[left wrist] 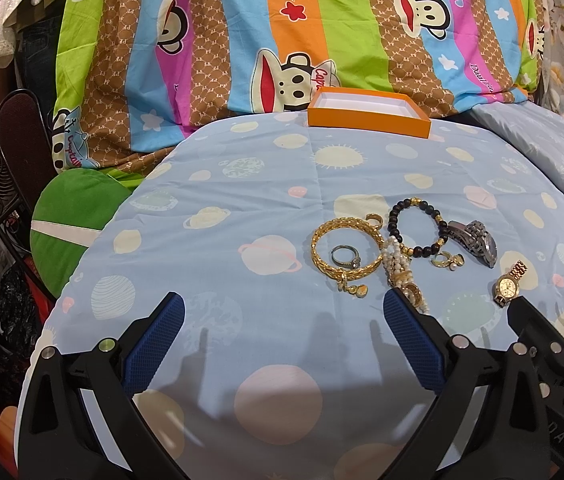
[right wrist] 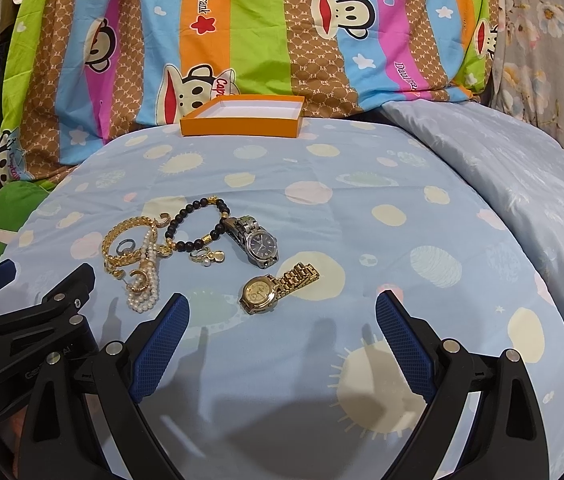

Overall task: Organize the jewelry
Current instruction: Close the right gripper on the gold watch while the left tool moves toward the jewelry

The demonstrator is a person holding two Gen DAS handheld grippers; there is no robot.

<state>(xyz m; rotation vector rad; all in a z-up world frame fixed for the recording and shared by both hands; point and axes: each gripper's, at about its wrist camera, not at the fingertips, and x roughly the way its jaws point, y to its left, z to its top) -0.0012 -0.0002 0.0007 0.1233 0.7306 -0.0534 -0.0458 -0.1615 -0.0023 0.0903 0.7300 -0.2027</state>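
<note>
**Jewelry heaped on the bed, both claws wide and empty**

The jewelry lies in a loose cluster on the blue planet-print bedspread [right wrist: 362, 240], nothing yet in the orange box [right wrist: 241, 117], which sits open and empty at the far edge against the striped quilt [right wrist: 241, 20]. Nearest the right claw [right wrist: 282, 312] is the gold watch [right wrist: 273, 290], just ahead and slightly left of its centreline, its long axis running diagonally from near-left dial to far-right strap. Behind it lies the silver watch [right wrist: 253, 242], then the black bead bracelet [right wrist: 197, 224], small earrings [right wrist: 207, 257], the gold bangle [right wrist: 129, 240] with a ring [right wrist: 125, 246] inside it, and the pearl strand [right wrist: 147, 280].

The left claw [left wrist: 282, 316] sits left of the pile; the pearl strand touches or passes just behind its right finger. Both claws stand spread wide, holding nothing. Judging by position, the right claw is better placed for the gold watch, needing a slight turn to close across the strap.
</note>
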